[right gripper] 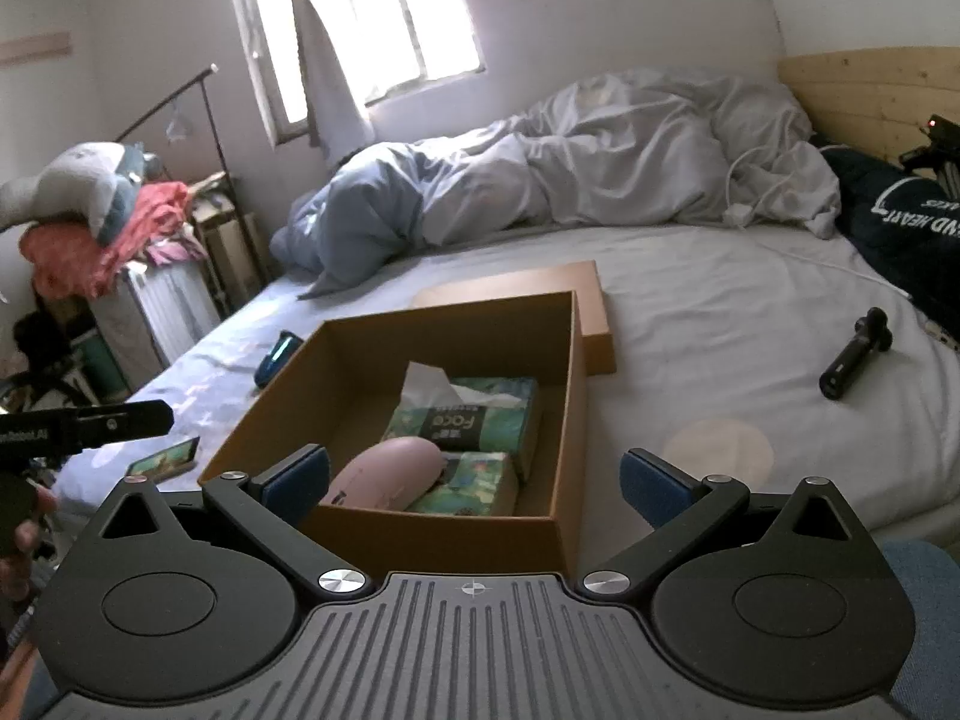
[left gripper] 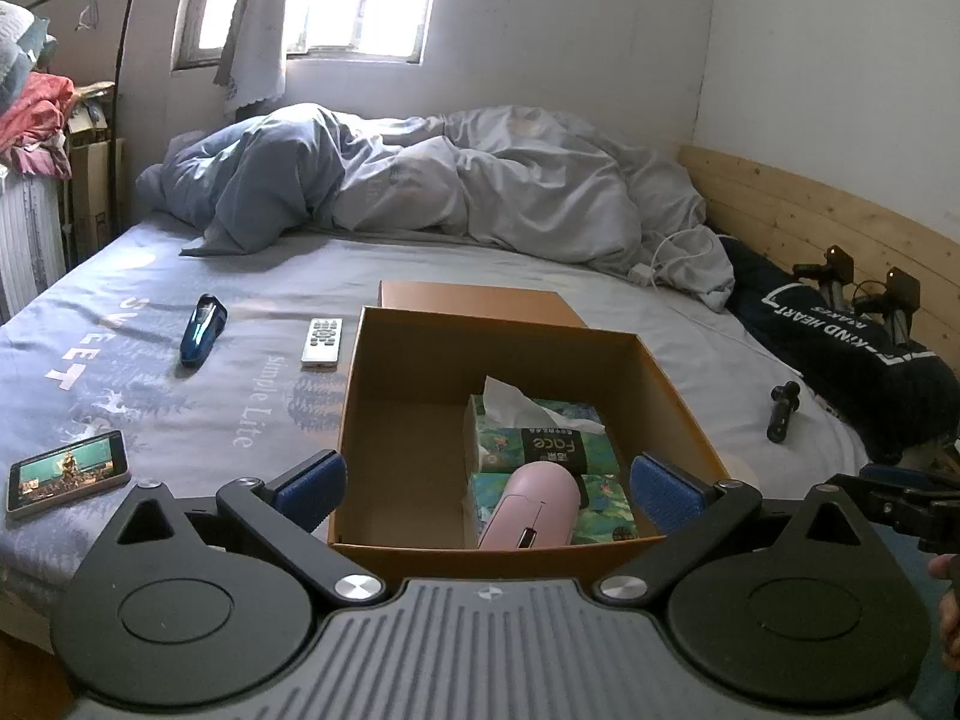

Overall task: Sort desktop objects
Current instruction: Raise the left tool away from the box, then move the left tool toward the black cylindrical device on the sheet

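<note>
I see the rectangular cardboard box at twelve o'clock, holding glossy tissue packs and a smooth pink mouse. My left gripper and right gripper are both spread, empty. A slim remote lies at eleven.

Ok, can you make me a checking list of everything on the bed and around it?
Surface: bed sheet, printed with words.
Job's things: open cardboard box holds tissue packs and a pink mouse; remote, blue shaver, phone, black tool lie outside.
Clutter: box lid, rumpled duvet.
Grippers: left gripper and right gripper open, holding nothing.
Cables: white charger cable on duvet.
Surroundings: window, wooden headboard.
</note>
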A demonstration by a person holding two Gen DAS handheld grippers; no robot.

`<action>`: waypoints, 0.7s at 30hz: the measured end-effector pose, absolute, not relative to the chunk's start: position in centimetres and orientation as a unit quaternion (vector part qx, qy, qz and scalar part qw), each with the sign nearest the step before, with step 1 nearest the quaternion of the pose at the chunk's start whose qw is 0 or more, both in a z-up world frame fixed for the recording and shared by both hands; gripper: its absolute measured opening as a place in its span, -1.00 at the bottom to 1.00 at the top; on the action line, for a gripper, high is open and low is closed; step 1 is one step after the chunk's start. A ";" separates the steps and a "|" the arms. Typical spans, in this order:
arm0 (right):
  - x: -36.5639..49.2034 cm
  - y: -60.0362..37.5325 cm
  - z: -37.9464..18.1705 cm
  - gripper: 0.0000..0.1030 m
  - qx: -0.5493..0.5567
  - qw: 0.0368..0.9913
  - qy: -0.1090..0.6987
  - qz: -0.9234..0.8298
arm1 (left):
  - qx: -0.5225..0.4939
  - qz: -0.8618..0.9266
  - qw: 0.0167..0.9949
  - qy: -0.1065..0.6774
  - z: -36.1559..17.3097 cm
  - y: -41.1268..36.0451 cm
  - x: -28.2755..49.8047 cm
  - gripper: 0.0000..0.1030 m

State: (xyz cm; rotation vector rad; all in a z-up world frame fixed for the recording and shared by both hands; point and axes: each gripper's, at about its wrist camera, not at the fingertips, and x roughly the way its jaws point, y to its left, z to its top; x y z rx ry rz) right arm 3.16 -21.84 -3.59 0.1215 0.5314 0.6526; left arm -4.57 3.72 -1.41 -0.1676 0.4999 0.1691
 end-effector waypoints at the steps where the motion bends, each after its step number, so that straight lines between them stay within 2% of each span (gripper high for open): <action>1: 3.2 -21.8 -3.6 1.00 0.059 0.911 0.258 0.316 | -0.083 0.084 0.962 0.247 -1.4 3.7 -4.5 1.00; 21: 4.1 -21.7 -3.7 1.00 0.057 0.913 0.255 0.312 | -0.099 0.105 0.958 0.248 -1.7 5.8 -5.5 1.00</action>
